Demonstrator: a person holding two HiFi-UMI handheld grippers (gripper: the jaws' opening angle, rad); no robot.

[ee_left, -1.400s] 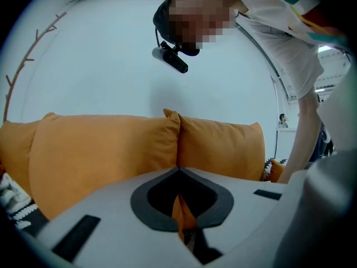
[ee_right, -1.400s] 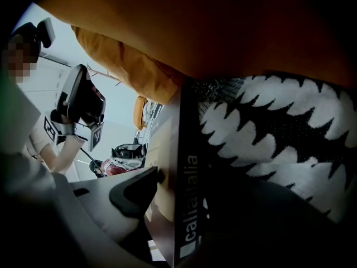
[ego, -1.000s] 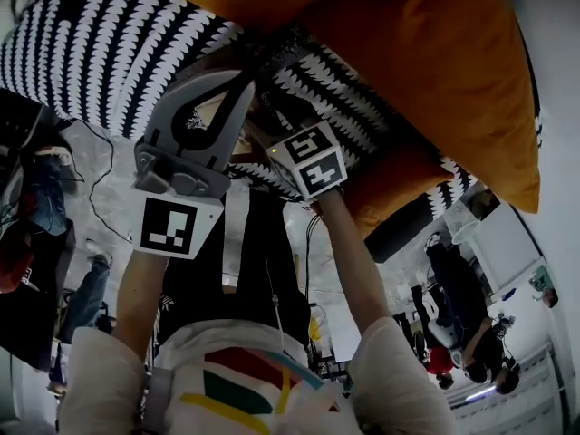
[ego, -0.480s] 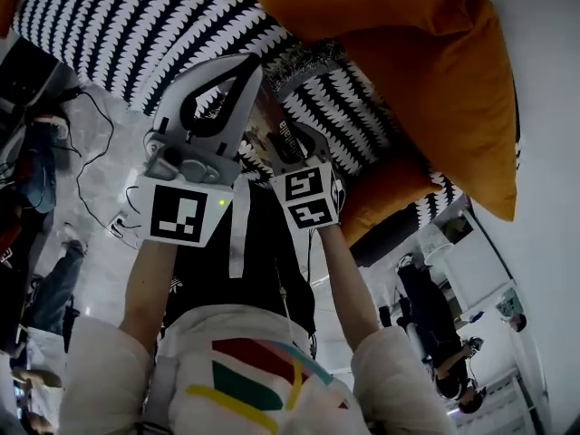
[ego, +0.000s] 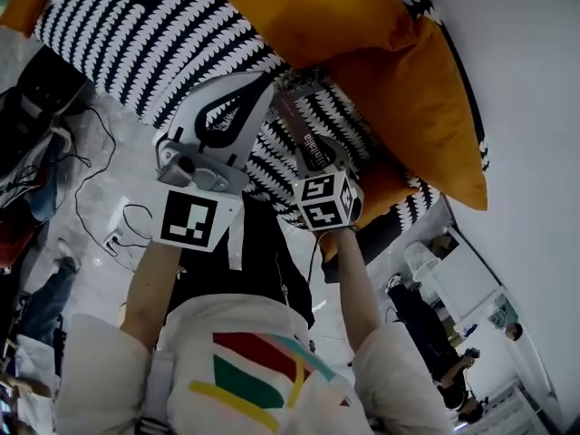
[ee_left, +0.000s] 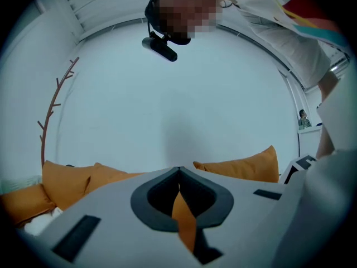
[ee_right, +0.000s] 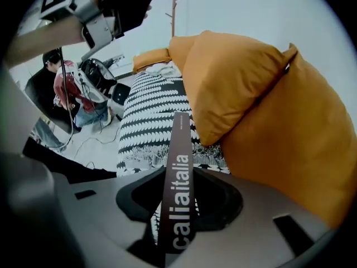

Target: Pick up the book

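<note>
The book (ego: 294, 116) is thin and dark brown, with white lettering down its spine (ee_right: 179, 144). It stands on edge between the jaws of my right gripper (ego: 313, 152), which are closing and press on both covers in the right gripper view (ee_right: 179, 175). Gripper and book hang over the black-and-white patterned sofa cover (ego: 145, 34). My left gripper (ego: 263, 82) is just left of the book, higher and pointing level. Its tips meet with nothing between them in the left gripper view (ee_left: 178, 171).
Big orange cushions (ego: 362, 53) lie on the sofa to the right of the book (ee_right: 240, 77). Cables (ego: 100, 161) run over the pale floor at the left. People stand at the lower right (ego: 453, 352). A bare wooden coat stand (ee_left: 53, 110) leans against the white wall.
Both grippers have risen away from the sofa. The right gripper has rolled and tipped, and the book's spine now shows up out of its jaws.
</note>
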